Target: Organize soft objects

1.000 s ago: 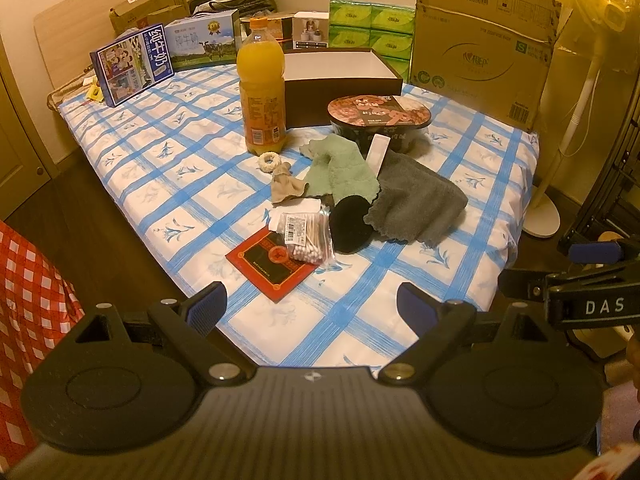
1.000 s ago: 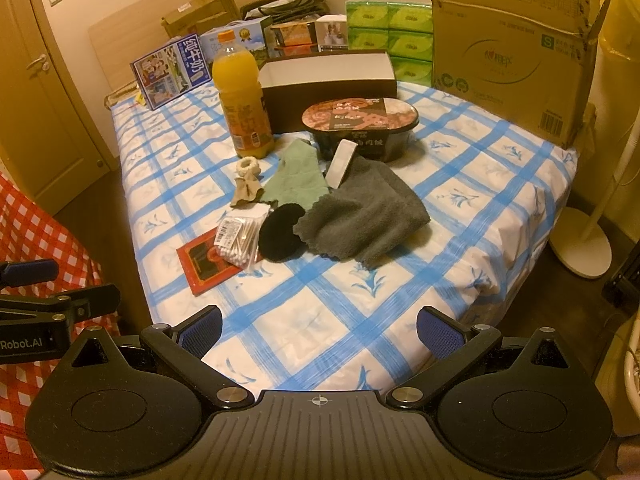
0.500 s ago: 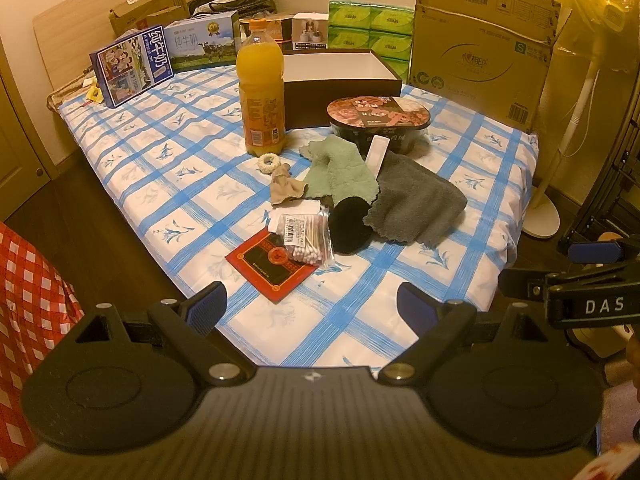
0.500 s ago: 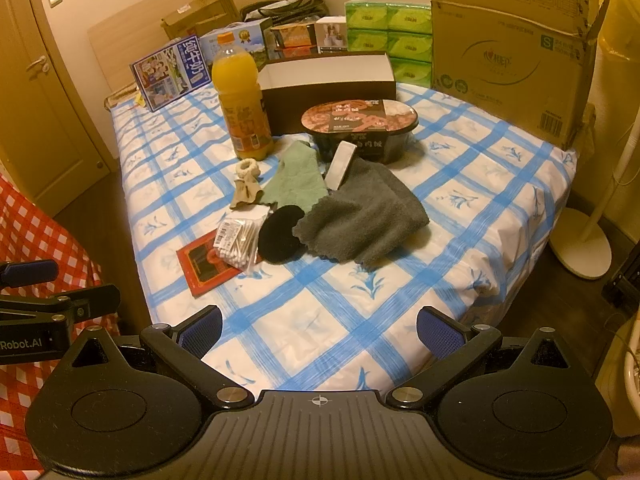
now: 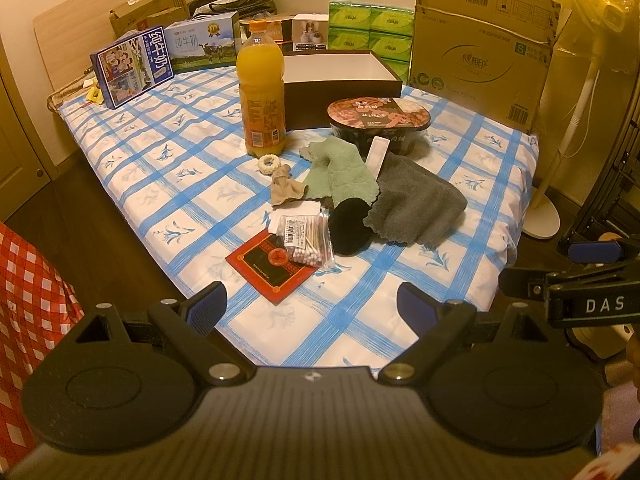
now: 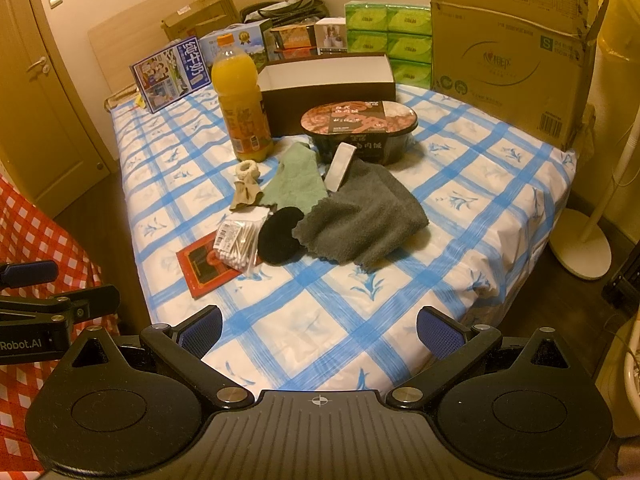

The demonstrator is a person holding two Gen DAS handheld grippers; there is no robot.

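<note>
You held both grippers back from the table's near edge, the left gripper (image 5: 312, 300) and right gripper (image 6: 318, 326) each spread wide and empty. The soft things lay mid-table (image 6: 304, 320): a grey towel (image 6: 364, 216) overlapping a green cloth (image 6: 294, 182), a black pad (image 6: 280, 236) touching both.

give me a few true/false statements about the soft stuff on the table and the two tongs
1. Both tongs, left and right, are open and hold nothing. True.
2. The grey towel lies inside the brown box. False: it lies on the tablecloth, in front of the box.
3. The black round pad sits between the cotton swabs and the grey towel. True.
4. The green cloth is held by the left tongs. False: it lies untouched on the table.
</note>
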